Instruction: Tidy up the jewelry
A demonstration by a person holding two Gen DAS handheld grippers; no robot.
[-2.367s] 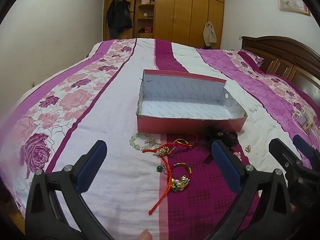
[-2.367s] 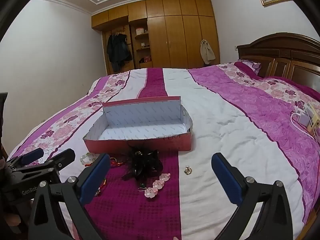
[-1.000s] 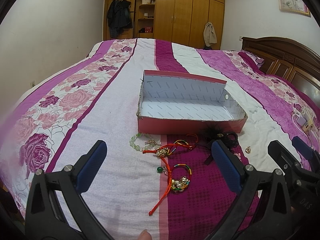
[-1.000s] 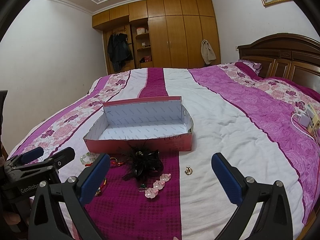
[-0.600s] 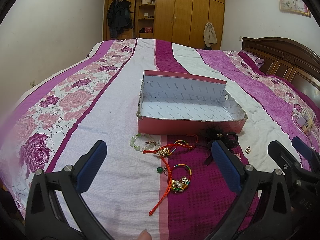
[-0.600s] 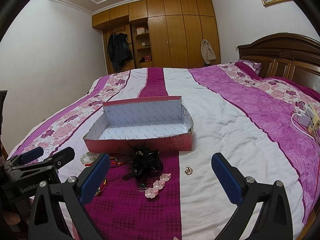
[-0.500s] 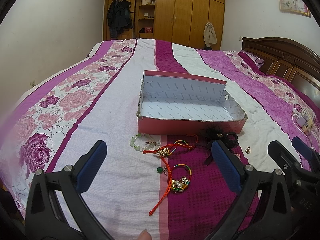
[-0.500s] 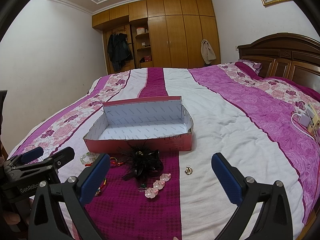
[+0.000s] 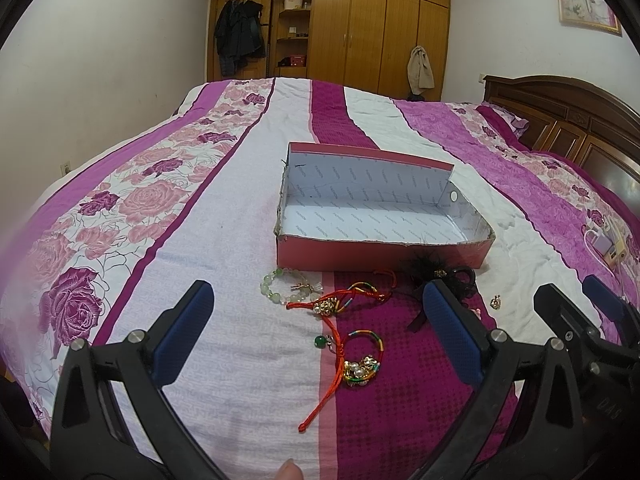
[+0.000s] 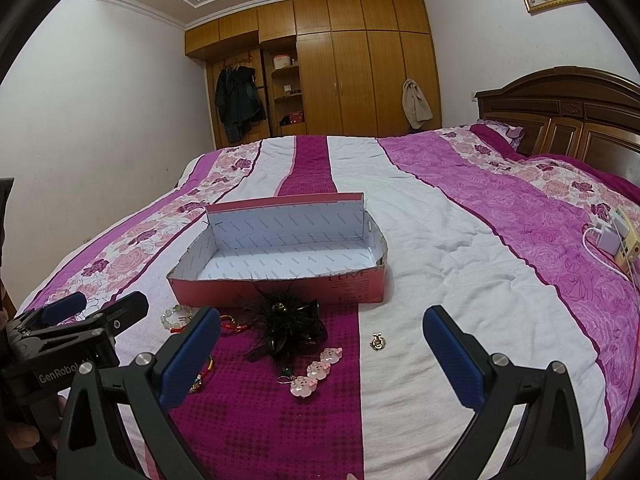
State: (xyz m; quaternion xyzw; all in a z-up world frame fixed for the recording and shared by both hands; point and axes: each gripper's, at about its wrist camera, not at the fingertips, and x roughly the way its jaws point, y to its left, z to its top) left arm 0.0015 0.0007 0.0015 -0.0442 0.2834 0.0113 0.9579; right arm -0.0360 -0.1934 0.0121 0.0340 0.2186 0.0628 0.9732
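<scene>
Jewelry lies in a loose scatter on the bed (image 10: 460, 248), on the quilt just in front of a red cardboard box (image 9: 380, 254), and neither gripper holds any of it. The left gripper (image 9: 316, 332) has its two blue-padded fingers (image 9: 180, 336) spread wide above the quilt; the right gripper (image 10: 318, 356) is spread just as wide, its fingers (image 10: 452, 356) bare.

Counted from the left view: two red cord bracelets, one (image 9: 340, 302) nearer the box and one (image 9: 356, 364) with pearly charms and a trailing cord, plus one pale green bead bracelet (image 9: 286, 288). The right view adds one black feathery hair clip (image 10: 286, 330), a row of three glossy pink pig charms (image 10: 318, 370) and one small gold earring (image 10: 377, 341) (too small to make out in detail).

The box is open-topped, its white printed lining showing, with ragged cut edges. The left finger in the right view hides part of the bracelets.
</scene>
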